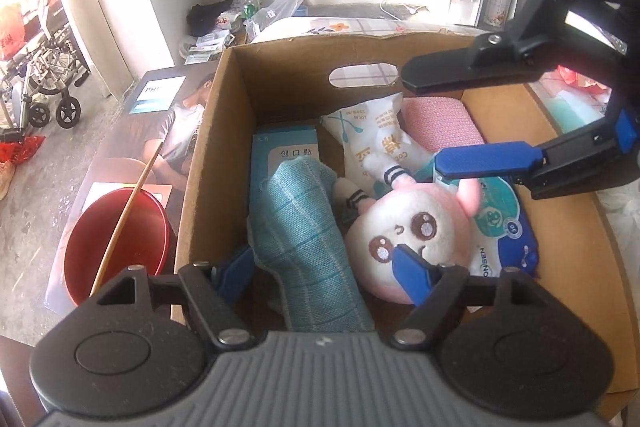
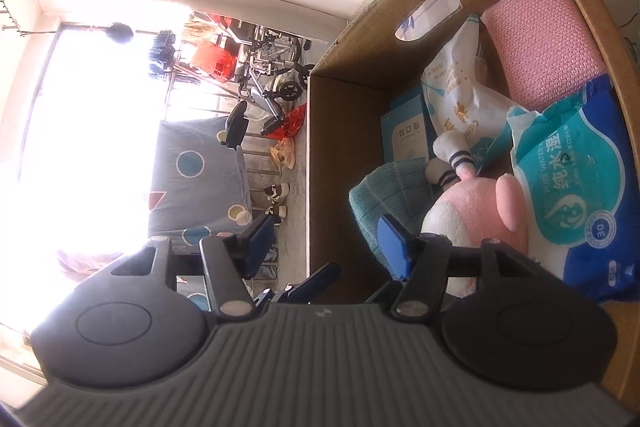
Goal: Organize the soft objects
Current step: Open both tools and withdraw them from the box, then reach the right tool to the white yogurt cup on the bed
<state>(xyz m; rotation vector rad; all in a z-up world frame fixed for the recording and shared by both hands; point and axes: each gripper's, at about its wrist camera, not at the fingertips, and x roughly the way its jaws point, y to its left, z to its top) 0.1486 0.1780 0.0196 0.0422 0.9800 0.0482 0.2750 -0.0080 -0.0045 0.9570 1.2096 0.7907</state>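
A: Left claw [image 1: 324, 267] over the cardboard box [image 1: 208, 155], jaws spread, nothing pinched; teal cloth [image 1: 308, 235] lies between the pads, untouched as far as I can see.

B: Right claw [image 1: 432, 123]?

A: Jaws apart, empty, above the pink plush toy [image 1: 416, 227].

B: Contents?

A: Plush toy central, cloth just left of it, wet-wipes pack [image 2: 576, 195] right, pink roll [image 1: 444, 123] at the back. Red bowl [image 1: 116, 239] outside, left.
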